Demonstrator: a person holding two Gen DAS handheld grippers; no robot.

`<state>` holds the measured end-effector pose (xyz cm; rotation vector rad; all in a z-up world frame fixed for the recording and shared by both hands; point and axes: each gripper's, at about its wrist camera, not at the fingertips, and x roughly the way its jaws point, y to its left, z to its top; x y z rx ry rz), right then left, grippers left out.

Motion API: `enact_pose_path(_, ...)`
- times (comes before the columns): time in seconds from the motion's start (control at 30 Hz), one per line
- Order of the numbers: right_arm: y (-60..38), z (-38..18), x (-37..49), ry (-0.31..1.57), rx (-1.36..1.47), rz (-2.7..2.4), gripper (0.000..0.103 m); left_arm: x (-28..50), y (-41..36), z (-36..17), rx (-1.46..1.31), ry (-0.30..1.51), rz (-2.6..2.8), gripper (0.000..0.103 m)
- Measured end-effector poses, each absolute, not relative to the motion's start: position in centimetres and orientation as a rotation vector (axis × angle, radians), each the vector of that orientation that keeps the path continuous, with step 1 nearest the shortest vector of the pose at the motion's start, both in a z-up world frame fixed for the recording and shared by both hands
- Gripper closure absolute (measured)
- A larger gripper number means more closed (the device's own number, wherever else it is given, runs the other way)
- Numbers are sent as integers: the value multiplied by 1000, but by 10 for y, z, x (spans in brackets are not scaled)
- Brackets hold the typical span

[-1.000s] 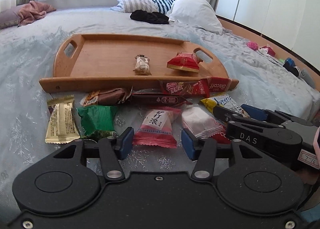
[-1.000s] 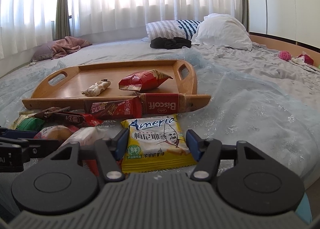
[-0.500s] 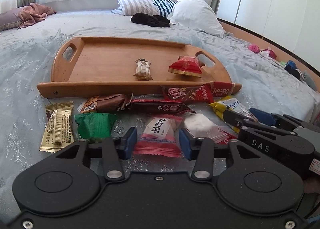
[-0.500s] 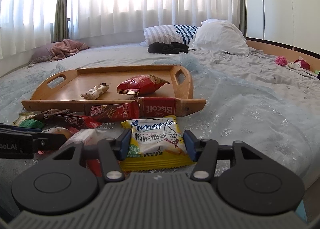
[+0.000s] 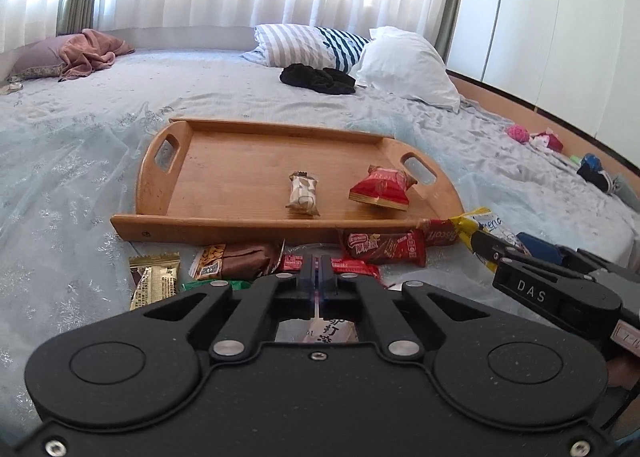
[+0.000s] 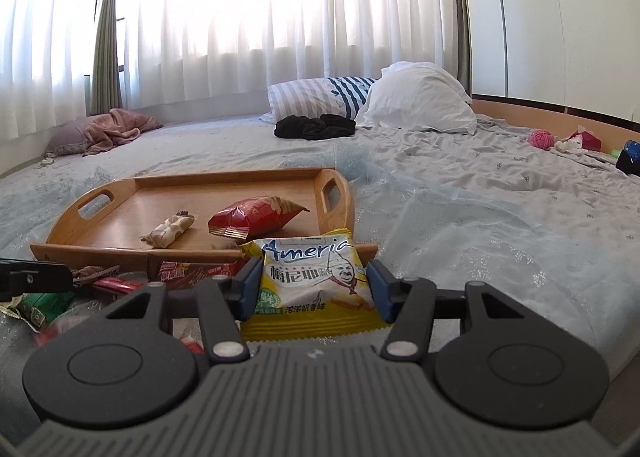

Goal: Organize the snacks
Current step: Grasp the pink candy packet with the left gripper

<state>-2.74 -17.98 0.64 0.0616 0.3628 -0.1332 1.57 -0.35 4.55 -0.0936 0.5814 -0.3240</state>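
Left gripper (image 5: 319, 277) now closed on the pink packet (image 5: 320, 331) and risen, right gripper (image 6: 314, 289) pressing both sides of the yellow packet (image 6: 312, 289), lifted before the tray (image 6: 120, 249)

A wide bed (image 6: 480, 193) fills the room, covered in a pale blue-grey sheet with a small white pattern, rumpled toward its right side. At its far edge stand sheer white curtains (image 6: 240, 9), bright with daylight from the window behind, with an olive drape (image 6: 106, 37) tied back at the left. Near the far edge lie 2 pillows: a striped pillow (image 6: 312, 99) and a white pillow (image 6: 420, 99), with a black garment (image 6: 314, 127) in front of them. A pink blanket (image 6: 116, 129) sits crumpled at the far left corner. White wardrobe doors (image 6: 560, 17) line the right wall above a wooden bed frame (image 6: 540, 109).
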Motion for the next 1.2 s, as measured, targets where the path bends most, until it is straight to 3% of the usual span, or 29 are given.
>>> enact_pose_path(0.13,-181,13,-23,341,41,-136,45,20,-2,52,-72,566,-306,101)
enact_pose_path(0.33,-183,14,-23,344,46,-138,45,4,-11,41,14,582,-346,89)
enact_pose_path(0.4,-184,11,-24,357,52,-133,45,0,-14,34,25,593,-359,74)
enact_pose_path(0.47,-183,7,-24,367,52,-129,45,-1,-18,25,47,613,-373,66)
enact_pose_path(0.63,-182,5,-27,375,53,-125,45,6,-19,2,-12,688,-394,68)
enact_pose_path(0.83,-183,10,-27,358,45,-122,45,1,-18,24,-8,625,-354,76)
enact_pose_path(0.87,-183,11,-26,354,41,-123,45,1,-18,29,-7,609,-349,79)
enact_pose_path(0.9,-183,12,-25,350,37,-122,45,3,-16,36,-11,594,-344,102)
enact_pose_path(1.07,-186,20,-15,334,13,-133,45,18,-6,52,-42,571,-305,101)
enact_pose_path(1.2,-190,22,-13,336,21,-138,45,12,-6,44,-18,596,-350,93)
